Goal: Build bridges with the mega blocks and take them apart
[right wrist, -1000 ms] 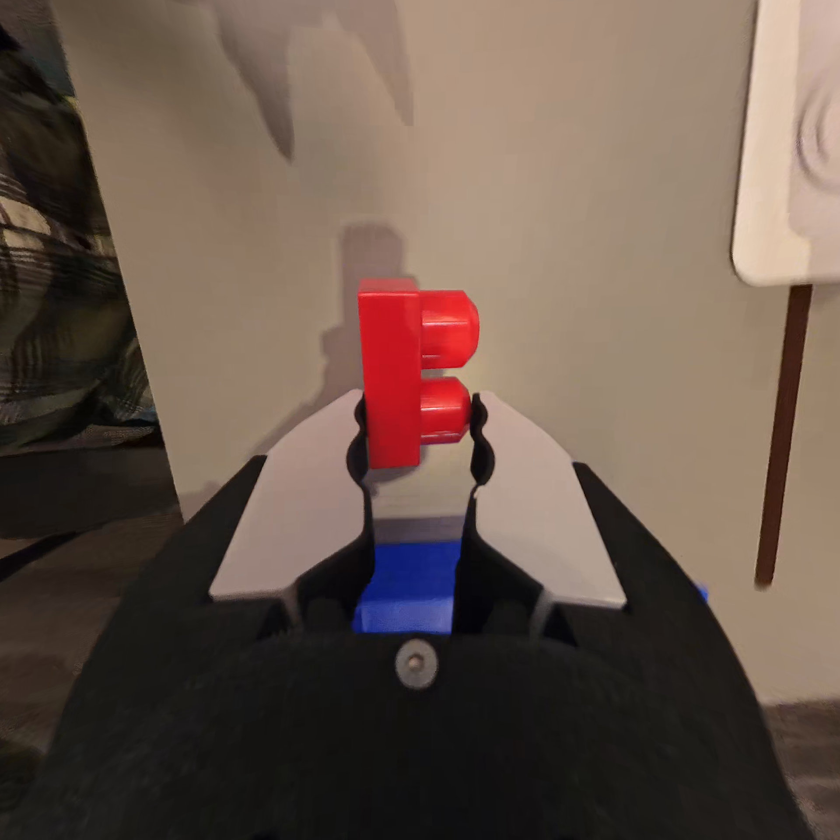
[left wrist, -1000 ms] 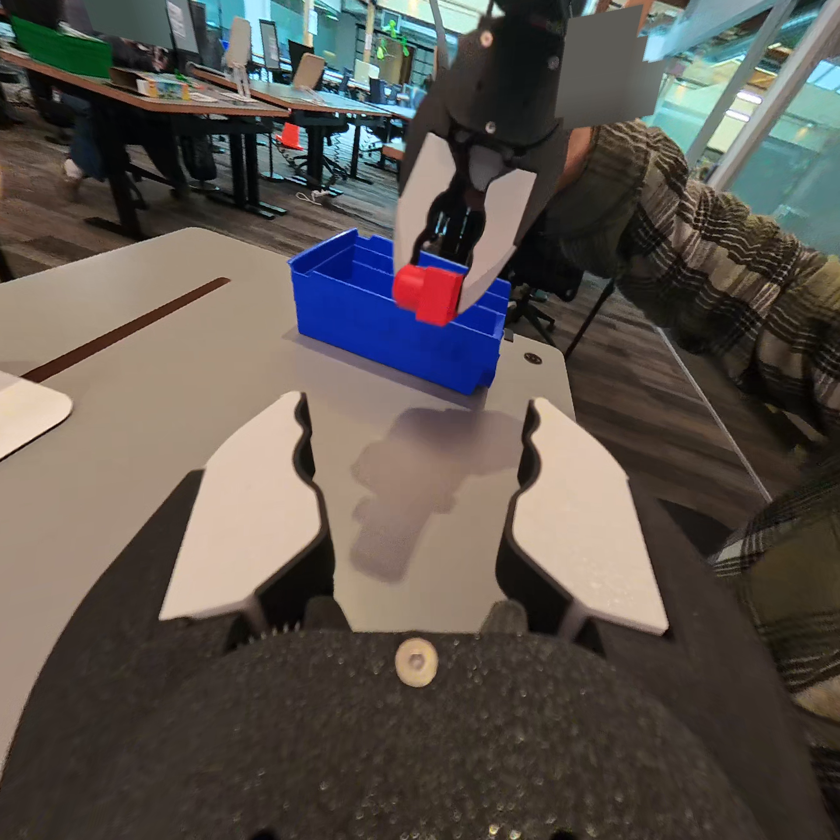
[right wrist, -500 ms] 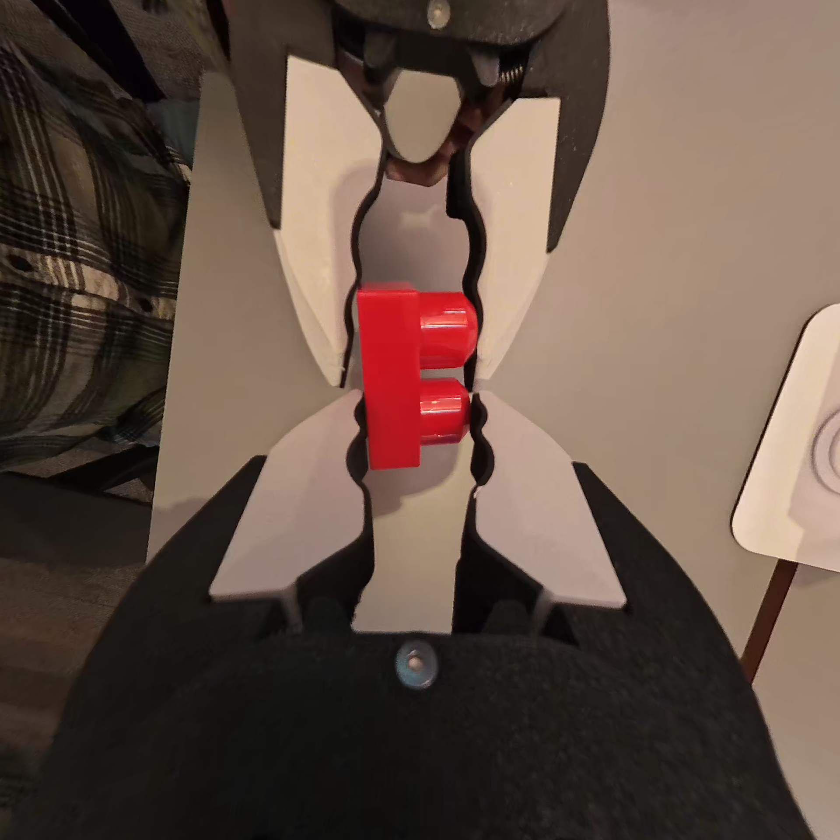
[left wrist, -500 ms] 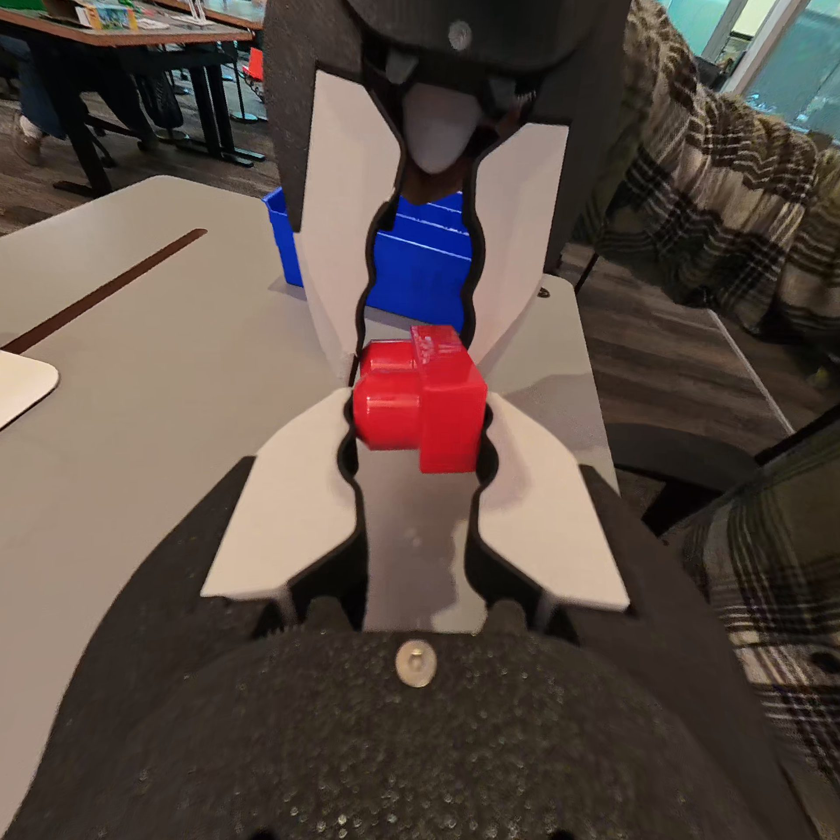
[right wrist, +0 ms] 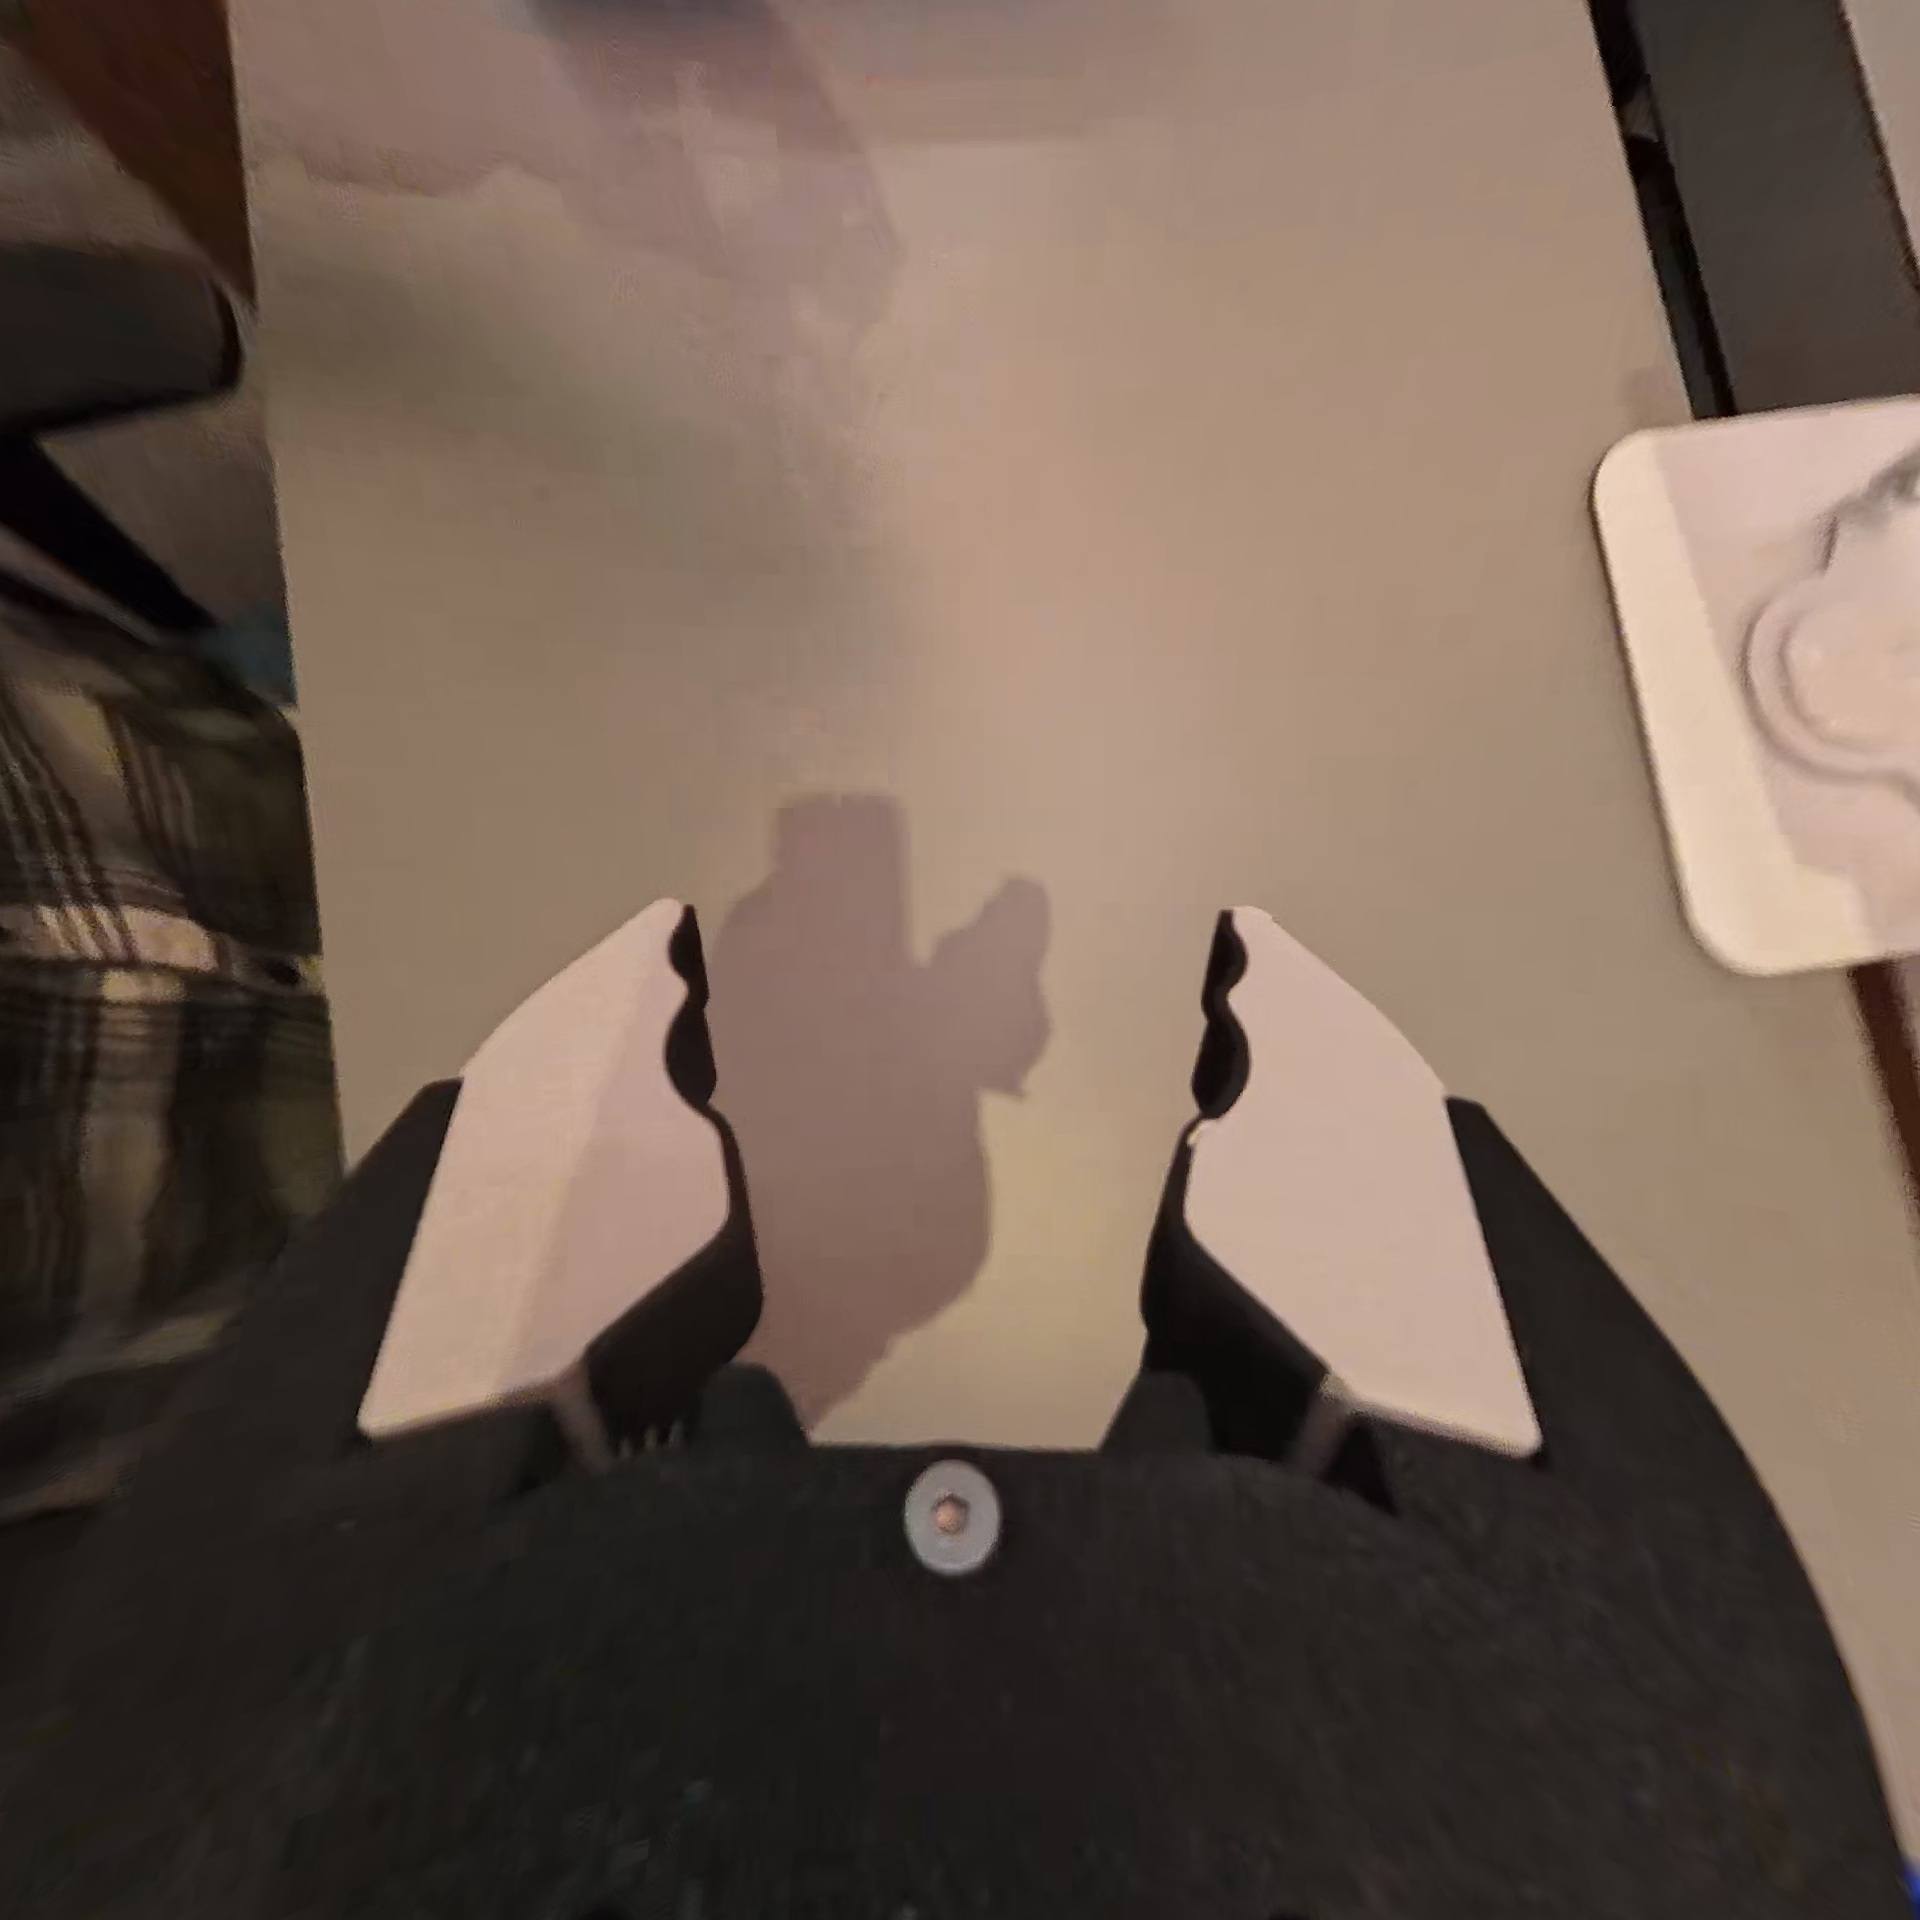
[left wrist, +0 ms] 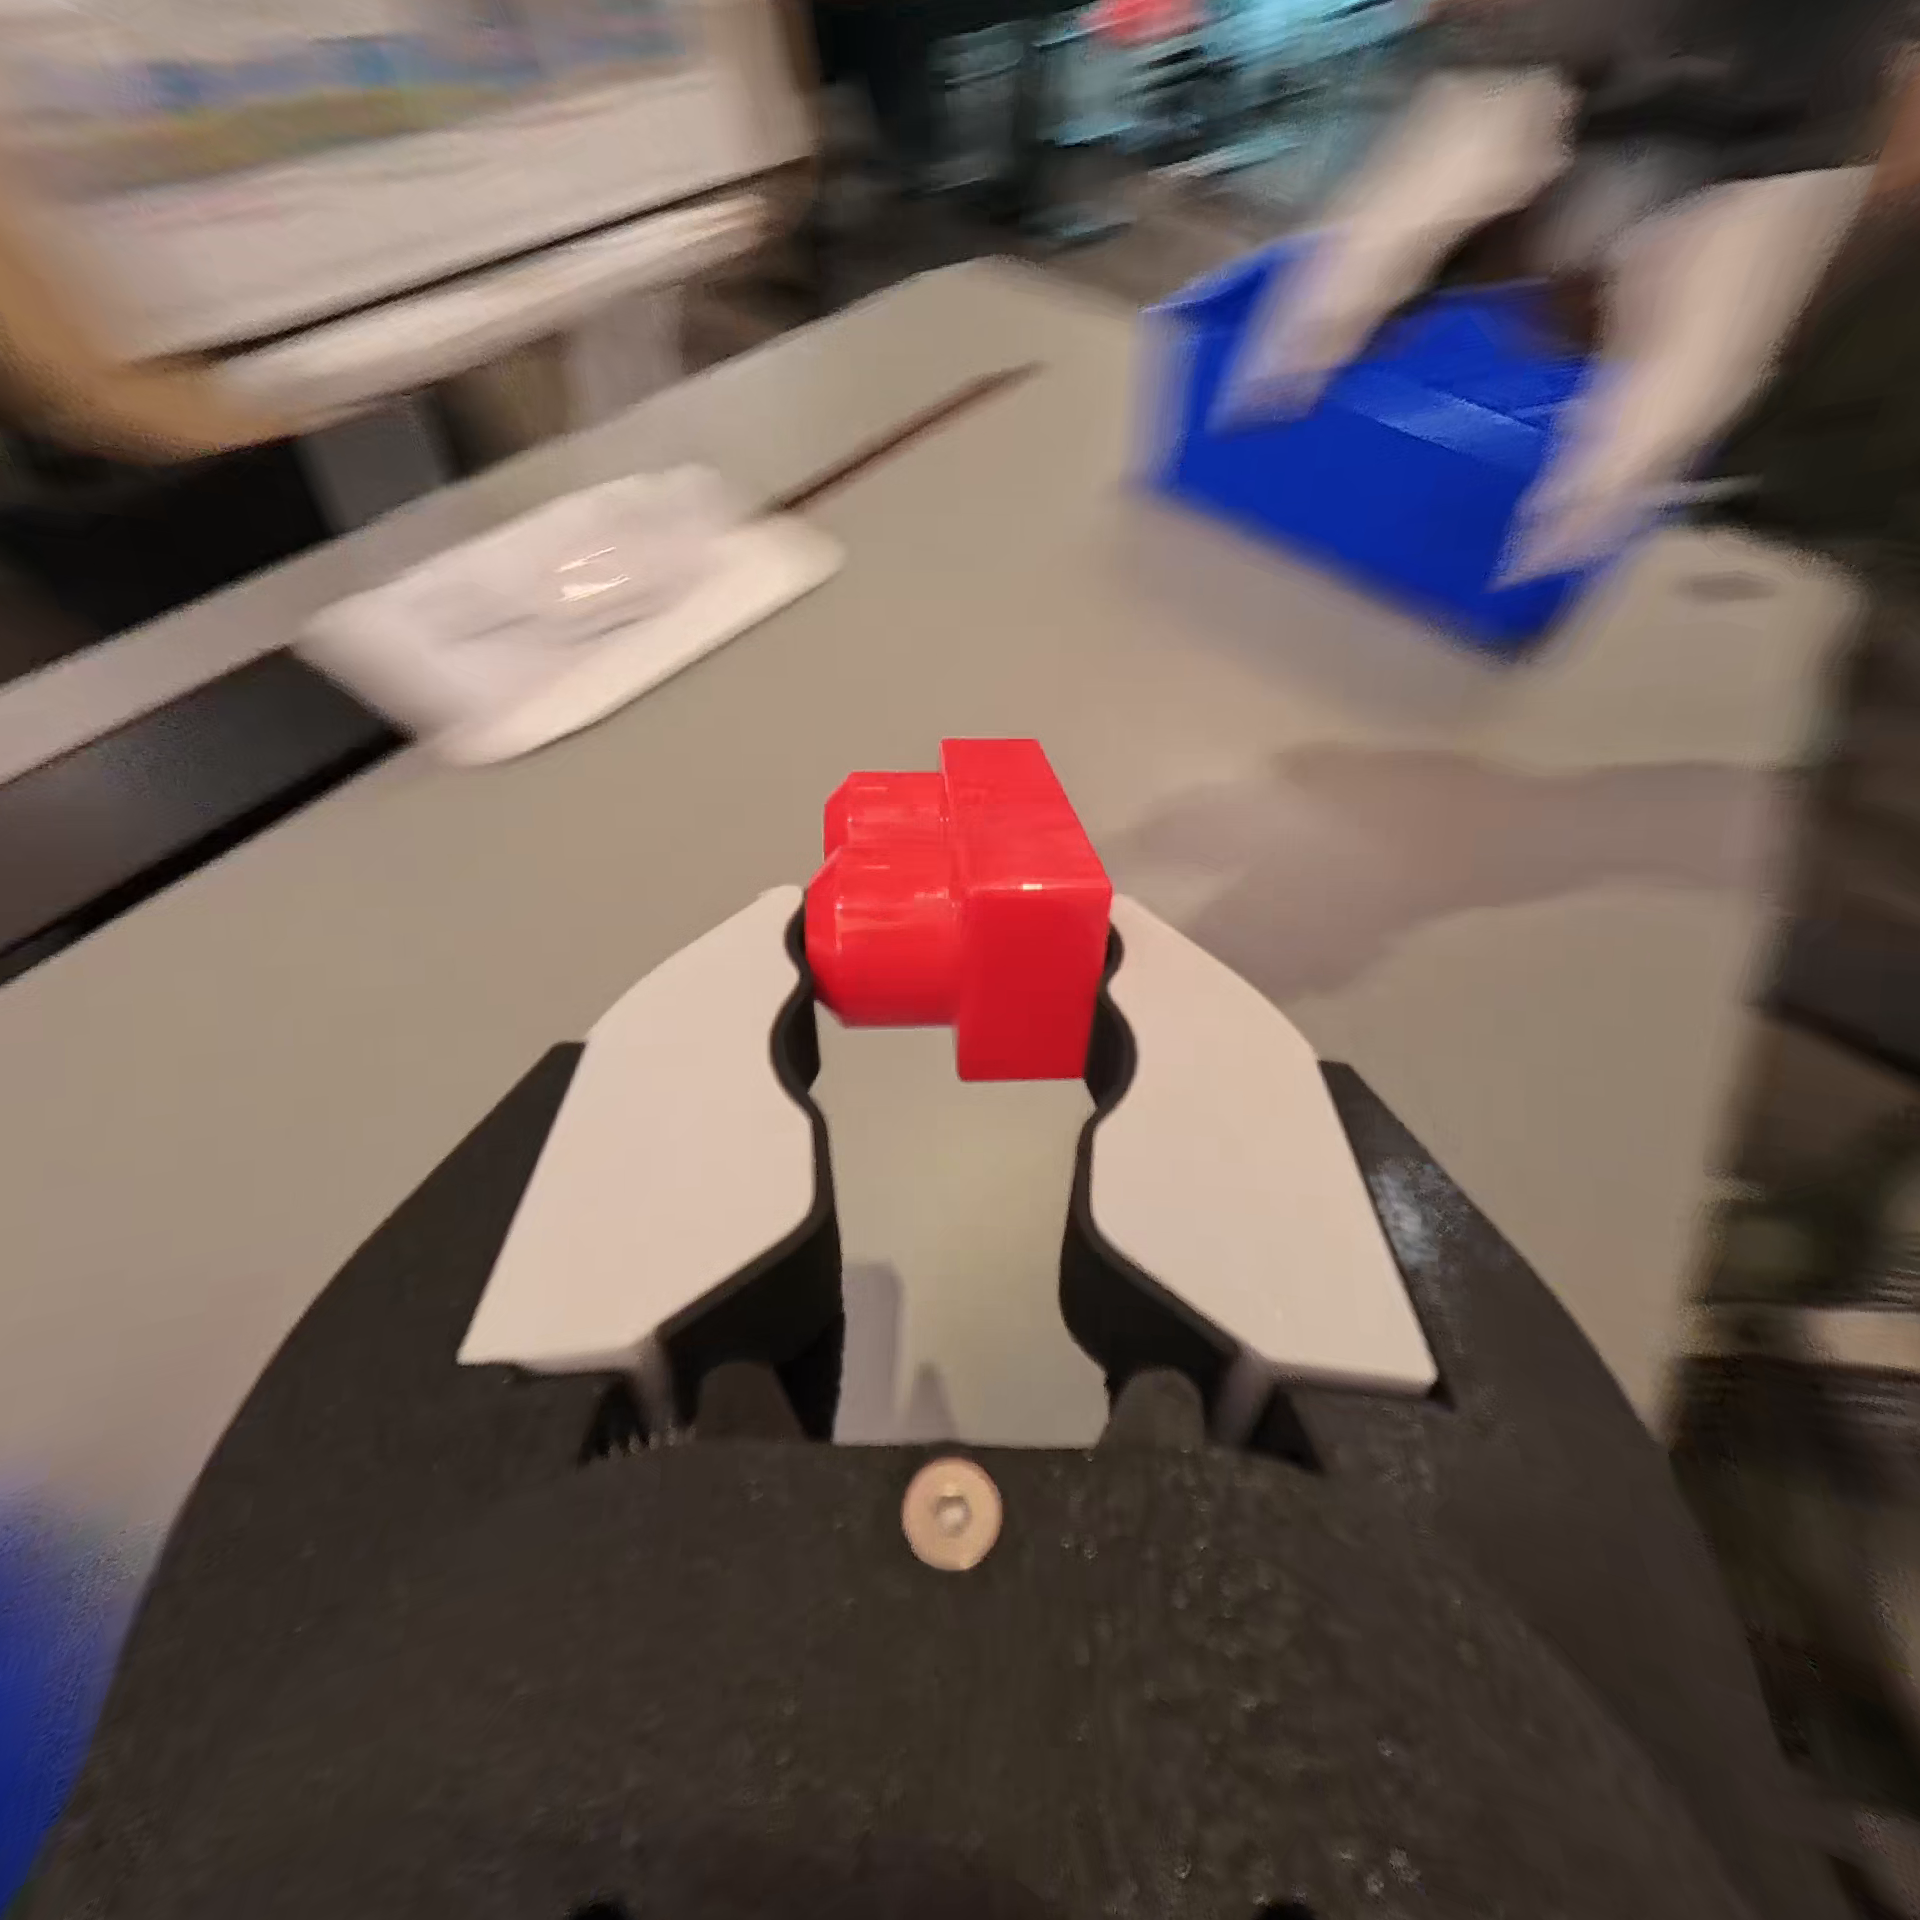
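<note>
My left gripper point(left wrist: 956, 925) is shut on a red mega block point(left wrist: 961, 914), held on its side above the grey table point(left wrist: 520, 935) with its two studs pointing left. My right gripper point(right wrist: 954, 930) is open and empty over the bare table point(right wrist: 1143, 520). It also shows blurred at the far right of the left wrist view point(left wrist: 1455, 353), open, in front of the blue bin point(left wrist: 1371, 468).
A white tray shows at the table's far left point(left wrist: 582, 613) and at the right edge of the right wrist view point(right wrist: 1787, 675). A person's plaid sleeve point(right wrist: 135, 935) lies along the table's left edge. Both views are motion-blurred.
The red block passed from my right gripper to my left one. My right gripper opened and drew back towards the blue bin. My left gripper swung left with the block.
</note>
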Motion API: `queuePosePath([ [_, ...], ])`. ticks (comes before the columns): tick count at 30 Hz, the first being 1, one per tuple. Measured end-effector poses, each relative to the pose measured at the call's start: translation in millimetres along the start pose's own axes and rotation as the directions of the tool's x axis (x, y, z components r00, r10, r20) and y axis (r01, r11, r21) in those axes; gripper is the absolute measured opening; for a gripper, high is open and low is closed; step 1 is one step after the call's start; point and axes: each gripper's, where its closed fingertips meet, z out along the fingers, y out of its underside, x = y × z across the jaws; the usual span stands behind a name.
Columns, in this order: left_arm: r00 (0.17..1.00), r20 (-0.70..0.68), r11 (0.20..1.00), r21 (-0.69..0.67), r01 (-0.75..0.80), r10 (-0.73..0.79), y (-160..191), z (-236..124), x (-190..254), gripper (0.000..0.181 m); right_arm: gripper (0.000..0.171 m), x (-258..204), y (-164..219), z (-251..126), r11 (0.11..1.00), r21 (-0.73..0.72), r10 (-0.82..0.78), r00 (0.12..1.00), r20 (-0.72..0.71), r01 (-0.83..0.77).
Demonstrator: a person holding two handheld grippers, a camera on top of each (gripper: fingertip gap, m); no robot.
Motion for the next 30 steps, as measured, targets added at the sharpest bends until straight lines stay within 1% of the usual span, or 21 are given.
queuePosePath([
  [2, 0.982, 0.178, 0.995, -0.056, 0.080, -0.069, 23, -54, -61, 0.049, 0.091, -6, 11, -4, 0.990, 0.080, 0.116, 0.993, -0.001, -0.116],
  [4, 0.945, 0.278, 0.980, -0.052, 0.193, -0.172, 41, -101, -105, 0.049, 0.090, -11, 19, -7, 0.965, 0.163, 0.204, 0.979, 0.012, -0.203],
  [6, 0.893, 0.396, 0.964, -0.062, 0.258, -0.213, 65, -139, -148, 0.049, 0.087, -11, 29, -6, 0.942, 0.210, 0.269, 0.963, -0.014, -0.260],
  [7, 0.865, 0.441, 0.954, -0.062, 0.295, -0.239, 79, -153, -167, 0.049, 0.088, -11, 35, -4, 0.936, 0.216, 0.292, 0.956, -0.030, -0.279],
  [9, 0.823, 0.474, 0.925, -0.041, 0.377, -0.315, 103, -168, -192, 0.049, 0.091, -12, 41, -1, 0.918, 0.244, 0.335, 0.941, -0.051, -0.314],
  [11, 0.792, 0.499, 0.912, -0.011, 0.411, -0.351, 118, -175, -208, 0.049, 0.091, -15, 44, 0, 0.899, 0.283, 0.365, 0.929, -0.065, -0.334],
  [14, 0.754, 0.535, 0.900, 0.030, 0.434, -0.382, 131, -180, -224, 0.049, 0.094, -16, 45, -4, 0.869, 0.344, 0.411, 0.906, -0.098, -0.357],
  [18, 0.701, 0.559, 0.875, 0.101, 0.473, -0.443, 142, -183, -237, 0.049, 0.099, -11, 51, -15, 0.842, 0.396, 0.464, 0.866, -0.186, -0.366],
  [19, 0.690, 0.566, 0.872, 0.117, 0.475, -0.451, 143, -184, -240, 0.050, 0.102, -10, 53, -18, 0.836, 0.406, 0.476, 0.856, -0.201, -0.370],
  [21, 0.676, 0.574, 0.871, 0.152, 0.468, -0.463, 140, -188, -243, 0.057, 0.113, -8, 59, -22, 0.826, 0.422, 0.499, 0.834, -0.237, -0.375],
  [24, 0.669, 0.581, 0.879, 0.207, 0.430, -0.464, 125, -196, -243, 0.067, 0.115, -7, 66, -27, 0.812, 0.452, 0.518, 0.812, -0.268, -0.369],
  [27, 0.674, 0.581, 0.890, 0.278, 0.361, -0.455, 98, -205, -236, 0.080, 0.116, -6, 68, -33, 0.799, 0.475, 0.534, 0.798, -0.279, -0.368],
  [30, 0.700, 0.573, 0.900, 0.347, 0.264, -0.426, 61, -208, -217, 0.085, 0.118, 0, 72, -43, 0.788, 0.501, 0.550, 0.773, -0.314, -0.357],
])
